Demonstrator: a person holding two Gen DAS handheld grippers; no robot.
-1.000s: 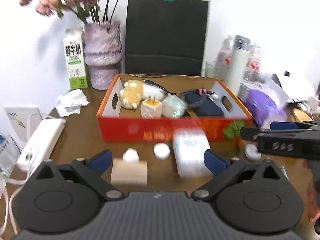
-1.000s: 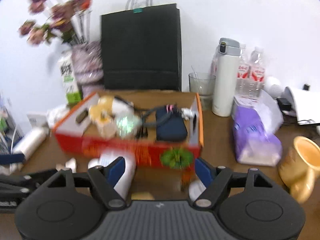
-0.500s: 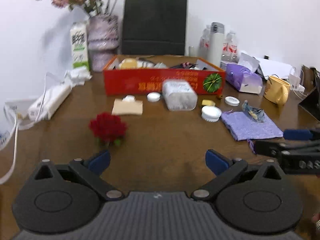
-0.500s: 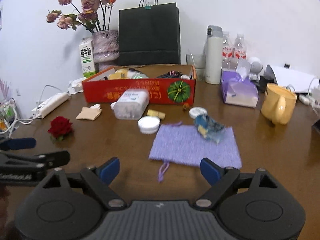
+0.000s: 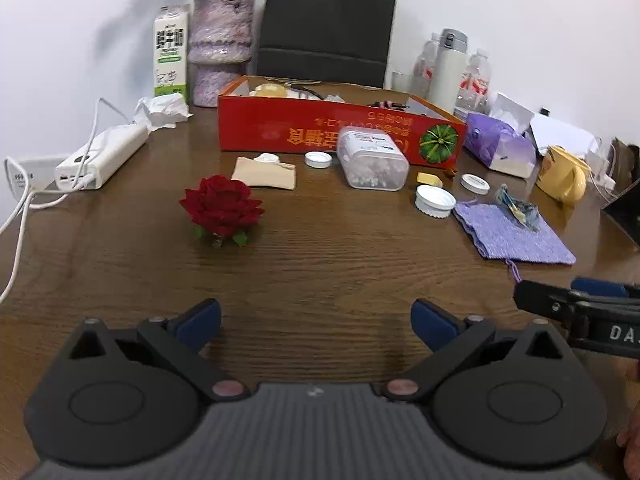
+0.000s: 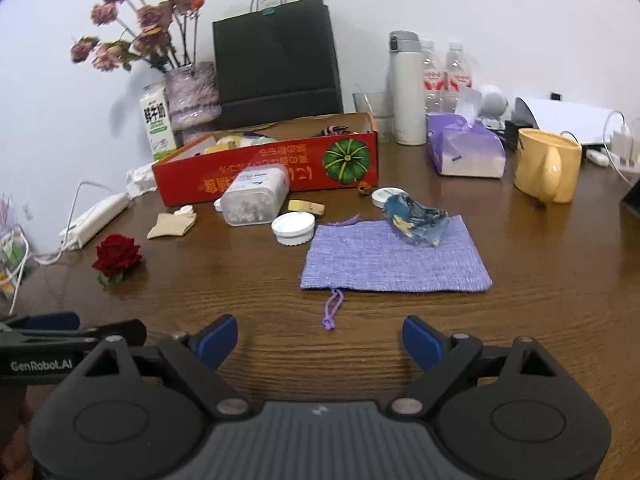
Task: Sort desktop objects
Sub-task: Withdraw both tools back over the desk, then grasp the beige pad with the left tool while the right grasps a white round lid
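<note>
A red cardboard box point(image 5: 320, 136) point(image 6: 280, 176) with several items inside stands at the back of the wooden table. In front of it lie a clear cotton-swab container point(image 5: 372, 158) point(image 6: 256, 194), white lids point(image 5: 435, 201) point(image 6: 293, 229), a beige pad point(image 5: 265, 173), a red rose point(image 5: 221, 207) point(image 6: 117, 258), a purple pouch point(image 5: 514, 234) point(image 6: 394, 256) and a blue wrapper point(image 6: 416, 220). My left gripper point(image 5: 316, 322) and right gripper point(image 6: 319, 340) are open and empty, low over the near table, well short of these things.
A black bag point(image 6: 276, 64), flower vase point(image 5: 220, 52), milk carton point(image 5: 171, 54), flask point(image 6: 404, 88), tissue pack point(image 6: 464, 148) and yellow mug point(image 6: 546, 170) line the back and right. A white power bank point(image 5: 102, 156) with cables lies left.
Both grippers have pulled back from the red box towards the near table edge and stay open. The rose, pouch and wrapper have come into view.
</note>
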